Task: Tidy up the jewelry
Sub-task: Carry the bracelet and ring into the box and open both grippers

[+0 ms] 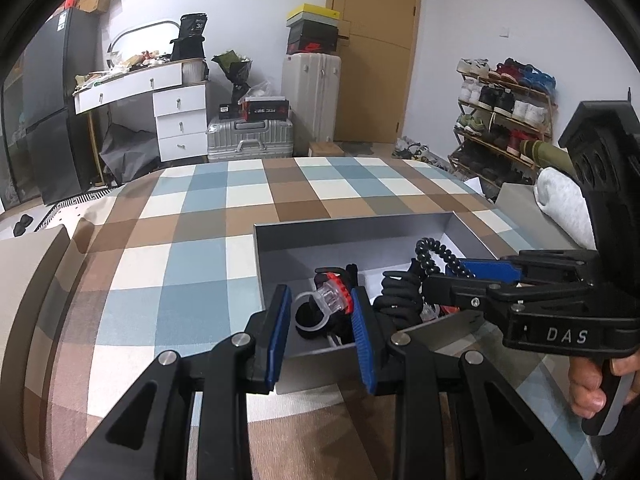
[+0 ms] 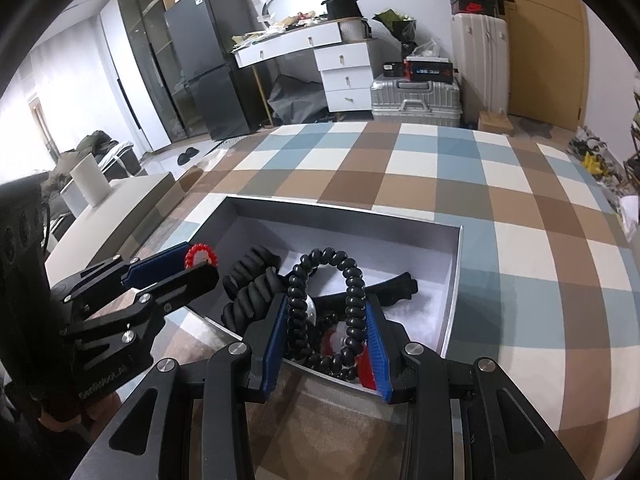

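Ring (image 1: 326, 300) (clear, red-trimmed) sits clamped in left claw (image 1: 320, 320); right claw (image 2: 328, 320) pinches beaded bracelet (image 2: 352, 296).

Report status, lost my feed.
Left gripper shut on clear ring. Right gripper shut on black beaded bracelet. Both over grey box. Nothing blocking.

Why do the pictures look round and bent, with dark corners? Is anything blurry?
Both views come through a fisheye lens, hence the black rim and curved edges. In the left wrist view the checked bedspread bulges and the door leans. In the right wrist view the black spiral bracelet is sharp, the fridge softer; lighting is even.
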`<state>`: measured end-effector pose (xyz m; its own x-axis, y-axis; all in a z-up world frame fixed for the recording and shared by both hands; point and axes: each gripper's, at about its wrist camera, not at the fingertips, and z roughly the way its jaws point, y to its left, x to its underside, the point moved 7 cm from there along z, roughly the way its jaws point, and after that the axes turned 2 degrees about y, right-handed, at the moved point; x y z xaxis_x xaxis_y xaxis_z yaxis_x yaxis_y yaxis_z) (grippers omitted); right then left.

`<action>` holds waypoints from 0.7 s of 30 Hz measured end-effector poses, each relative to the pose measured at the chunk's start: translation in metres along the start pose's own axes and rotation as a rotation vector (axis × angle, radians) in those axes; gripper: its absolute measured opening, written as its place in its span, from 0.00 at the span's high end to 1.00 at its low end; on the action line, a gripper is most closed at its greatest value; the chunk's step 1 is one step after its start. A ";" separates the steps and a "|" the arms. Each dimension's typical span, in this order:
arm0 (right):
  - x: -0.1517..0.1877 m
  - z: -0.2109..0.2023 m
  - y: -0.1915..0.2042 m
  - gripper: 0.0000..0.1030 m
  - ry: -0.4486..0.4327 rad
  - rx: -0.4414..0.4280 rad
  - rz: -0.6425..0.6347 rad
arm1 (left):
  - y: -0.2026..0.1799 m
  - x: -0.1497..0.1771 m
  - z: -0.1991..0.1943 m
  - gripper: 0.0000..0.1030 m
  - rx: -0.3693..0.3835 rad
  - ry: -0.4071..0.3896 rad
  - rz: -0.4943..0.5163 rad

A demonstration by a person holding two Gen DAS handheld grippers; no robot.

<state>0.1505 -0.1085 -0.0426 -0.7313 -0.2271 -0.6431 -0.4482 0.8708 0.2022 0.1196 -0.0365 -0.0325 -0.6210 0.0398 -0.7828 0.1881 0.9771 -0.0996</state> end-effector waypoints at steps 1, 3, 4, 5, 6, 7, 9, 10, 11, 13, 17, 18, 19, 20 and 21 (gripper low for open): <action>0.000 0.000 0.000 0.65 0.002 0.003 0.000 | 0.000 0.000 0.000 0.77 0.004 0.000 -0.003; 0.001 -0.001 0.001 0.65 0.010 -0.001 -0.004 | 0.002 -0.002 0.001 0.77 0.016 0.003 -0.012; 0.002 -0.002 0.001 0.65 0.016 0.000 -0.011 | 0.002 -0.002 0.001 0.77 0.020 0.004 -0.015; 0.002 -0.002 0.001 0.65 0.019 0.007 -0.018 | 0.002 -0.002 0.001 0.77 0.024 0.005 -0.016; 0.002 -0.002 0.001 0.65 0.024 0.011 -0.023 | 0.002 -0.001 0.001 0.77 0.032 0.007 -0.017; 0.002 -0.003 -0.001 0.65 0.028 0.017 -0.025 | 0.002 -0.001 0.001 0.76 0.037 0.008 -0.017; 0.001 -0.004 -0.004 0.65 0.025 0.039 -0.034 | -0.001 0.000 0.000 0.76 0.052 0.014 -0.012; 0.000 -0.005 -0.005 0.65 0.022 0.046 -0.036 | -0.002 0.000 0.000 0.76 0.054 0.016 -0.009; 0.000 -0.005 -0.007 0.65 0.022 0.051 -0.037 | -0.003 0.000 0.000 0.76 0.056 0.017 -0.005; -0.001 -0.004 -0.011 0.65 0.019 0.060 -0.036 | -0.006 0.001 0.000 0.76 0.090 0.026 -0.007; -0.004 -0.004 -0.016 0.66 0.014 0.060 -0.039 | -0.012 0.003 0.000 0.76 0.158 0.049 -0.016; -0.005 -0.004 -0.017 0.66 0.015 0.060 -0.043 | -0.012 0.002 0.000 0.76 0.165 0.049 -0.017; -0.005 -0.003 -0.018 0.67 0.017 0.058 -0.044 | -0.012 0.002 0.000 0.76 0.166 0.049 -0.020; -0.005 -0.003 -0.018 0.67 0.019 0.056 -0.044 | -0.011 0.002 0.001 0.76 0.163 0.047 -0.024; -0.006 -0.003 -0.018 0.66 0.021 0.053 -0.046 | -0.011 0.002 0.000 0.76 0.162 0.046 -0.026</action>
<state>0.1610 -0.1238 -0.0403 -0.7215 -0.2759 -0.6350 -0.4539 0.8811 0.1329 0.1164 -0.0476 -0.0334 -0.6610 0.0277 -0.7499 0.2889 0.9317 -0.2203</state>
